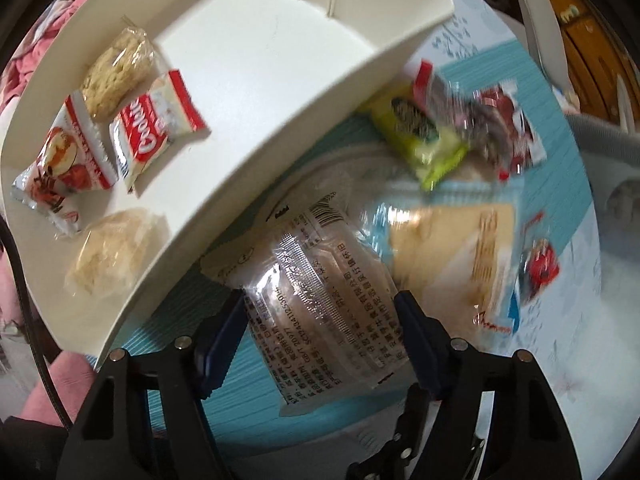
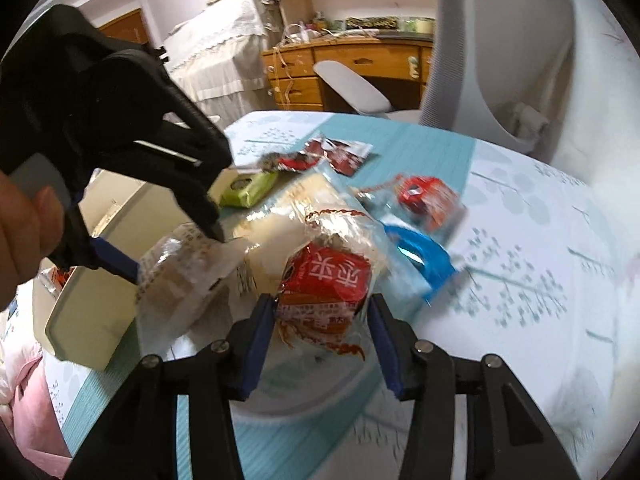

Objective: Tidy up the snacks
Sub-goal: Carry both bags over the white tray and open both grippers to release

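Your left gripper (image 1: 322, 334) clamps the clear printed bun packet (image 1: 320, 280); your right gripper (image 2: 322, 328) clamps the red-labelled snack bag (image 2: 326, 286).

white chair (image 2: 500, 40), wooden desk (image 2: 352, 68), pink bedding (image 1: 36, 60)

"Cookies" reads on the red-and-white packet (image 1: 160, 128) lying in the tray (image 1: 360, 92)

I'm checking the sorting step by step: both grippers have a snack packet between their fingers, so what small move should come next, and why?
Probably carry the clear printed packet in the left gripper sideways over the white tray. The blue pads sit against the packet's sides, the tray lies right beside it, and four snacks are already in the tray while others lie on the cloth.
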Motion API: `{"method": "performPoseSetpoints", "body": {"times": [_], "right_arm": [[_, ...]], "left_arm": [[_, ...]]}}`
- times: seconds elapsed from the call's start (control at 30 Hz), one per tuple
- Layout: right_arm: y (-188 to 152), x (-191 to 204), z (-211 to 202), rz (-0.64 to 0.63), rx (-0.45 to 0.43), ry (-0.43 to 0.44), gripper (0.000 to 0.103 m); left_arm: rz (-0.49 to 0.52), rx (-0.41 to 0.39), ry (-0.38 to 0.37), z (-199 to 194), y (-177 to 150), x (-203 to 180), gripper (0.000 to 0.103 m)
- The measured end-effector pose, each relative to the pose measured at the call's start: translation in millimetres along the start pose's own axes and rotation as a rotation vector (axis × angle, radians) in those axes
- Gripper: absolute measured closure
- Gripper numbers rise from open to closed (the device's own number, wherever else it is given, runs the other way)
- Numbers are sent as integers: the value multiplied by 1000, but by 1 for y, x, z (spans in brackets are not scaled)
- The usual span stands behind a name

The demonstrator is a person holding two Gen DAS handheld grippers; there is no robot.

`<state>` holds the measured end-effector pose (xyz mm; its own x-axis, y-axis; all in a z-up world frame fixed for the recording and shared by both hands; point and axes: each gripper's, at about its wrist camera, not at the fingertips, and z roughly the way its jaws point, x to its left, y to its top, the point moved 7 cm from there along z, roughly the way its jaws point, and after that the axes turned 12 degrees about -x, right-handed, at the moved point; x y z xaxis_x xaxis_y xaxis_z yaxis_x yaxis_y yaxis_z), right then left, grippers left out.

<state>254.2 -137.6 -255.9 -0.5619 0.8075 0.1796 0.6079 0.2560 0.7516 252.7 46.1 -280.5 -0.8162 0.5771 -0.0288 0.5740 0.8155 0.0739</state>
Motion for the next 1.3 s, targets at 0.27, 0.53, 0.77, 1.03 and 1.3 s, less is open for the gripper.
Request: {"method": "performPoseSetpoints", "body": {"times": [0.27, 0.53, 0.77, 1.03, 1.3], "right_arm": [[-12, -4, -39, 65, 30, -80, 55], [-11, -5, -72, 146, 11, -134, 55], [5, 5, -96, 188, -38, -139, 55], [27, 29, -117, 246, -98, -111, 55], [38, 69, -126, 313, -127, -70, 55]], "left_arm": [[91, 45, -31, -32, -43, 15, 31], [298, -30, -101, -88, -51, -5, 31], [535, -102, -169, -128, -49, -8, 31], [681, -192, -244, -153, -48, 22, 31], [773, -266, -345, -167, -27, 72, 31]]}}
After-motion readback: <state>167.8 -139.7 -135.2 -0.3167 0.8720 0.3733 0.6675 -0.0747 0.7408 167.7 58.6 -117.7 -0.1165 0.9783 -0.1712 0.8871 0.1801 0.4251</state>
